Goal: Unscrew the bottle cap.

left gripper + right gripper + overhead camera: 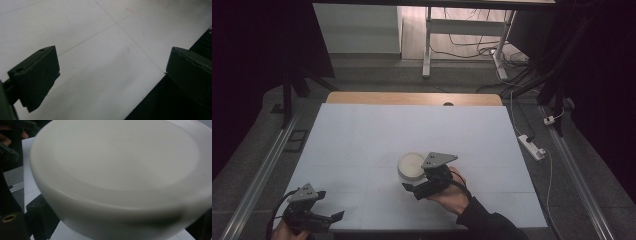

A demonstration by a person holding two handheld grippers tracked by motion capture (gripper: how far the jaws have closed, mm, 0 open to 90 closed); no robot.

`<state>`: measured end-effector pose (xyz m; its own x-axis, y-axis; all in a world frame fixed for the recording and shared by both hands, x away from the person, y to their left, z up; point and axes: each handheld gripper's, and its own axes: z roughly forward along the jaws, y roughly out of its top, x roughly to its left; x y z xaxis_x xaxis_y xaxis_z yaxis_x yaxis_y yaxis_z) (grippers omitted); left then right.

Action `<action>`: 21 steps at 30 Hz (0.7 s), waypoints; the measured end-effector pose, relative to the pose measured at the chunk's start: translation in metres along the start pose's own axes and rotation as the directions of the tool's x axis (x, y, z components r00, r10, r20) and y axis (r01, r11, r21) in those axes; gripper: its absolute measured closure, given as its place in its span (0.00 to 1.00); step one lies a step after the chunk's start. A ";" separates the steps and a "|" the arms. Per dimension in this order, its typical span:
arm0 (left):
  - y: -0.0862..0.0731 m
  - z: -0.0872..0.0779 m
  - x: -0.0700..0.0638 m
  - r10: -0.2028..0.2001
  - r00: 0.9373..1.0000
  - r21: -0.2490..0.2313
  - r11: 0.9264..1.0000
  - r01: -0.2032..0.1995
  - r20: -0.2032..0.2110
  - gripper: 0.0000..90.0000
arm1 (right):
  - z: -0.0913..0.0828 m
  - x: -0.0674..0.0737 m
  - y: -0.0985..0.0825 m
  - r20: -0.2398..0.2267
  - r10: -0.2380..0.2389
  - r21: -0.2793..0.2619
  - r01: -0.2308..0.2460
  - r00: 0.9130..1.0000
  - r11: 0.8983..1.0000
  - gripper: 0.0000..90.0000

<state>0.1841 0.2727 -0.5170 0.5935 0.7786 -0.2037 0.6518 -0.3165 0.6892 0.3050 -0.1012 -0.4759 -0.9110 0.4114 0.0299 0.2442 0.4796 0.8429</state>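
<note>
Right now the right gripper (419,186) pinches the white bowl (411,166) by its rim (smooth, hard, probably slippery and breakable); the left gripper (326,218) sits spread.

The bowl (411,166) sits on the bench (377,135), right of centre toward the near edge; the right claw (414,190) is just before it; the left claw (334,217) hangs at the near-left corner, well apart.

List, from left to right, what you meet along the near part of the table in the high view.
Left gripper at the near left corner → round white shallow bowl → right gripper, held in a hand, beside the bowl.
</note>
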 end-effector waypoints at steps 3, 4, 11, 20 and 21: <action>0.004 0.000 -0.001 0.020 1.000 -0.010 1.000 -0.020 0.006 0.00 | -0.001 0.000 0.000 0.000 0.000 0.000 0.000 1.000 1.000 0.07; 0.005 0.000 -0.002 0.024 1.000 -0.014 1.000 -0.024 0.007 0.00 | -0.001 0.000 0.000 -0.001 -0.001 0.000 0.001 1.000 1.000 0.07; 0.018 0.004 -0.006 0.088 0.995 -0.051 0.995 -0.085 0.052 0.00 | -0.002 0.001 -0.001 -0.005 -0.003 -0.002 0.003 1.000 1.000 0.07; 0.037 0.012 -0.011 0.132 0.985 -0.079 0.989 -0.123 0.113 0.00 | -0.003 0.001 -0.001 -0.008 -0.003 -0.004 0.003 1.000 1.000 0.07; 0.039 0.012 -0.011 0.133 0.984 -0.088 0.988 -0.123 0.115 0.00 | -0.003 0.001 -0.001 -0.008 -0.003 -0.004 0.003 1.000 1.000 0.07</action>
<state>0.2088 0.2447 -0.4963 0.7253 0.6619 -0.1893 0.5296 -0.3607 0.7677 0.3030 -0.1037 -0.4751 -0.9144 0.4036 0.0315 0.2400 0.4778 0.8451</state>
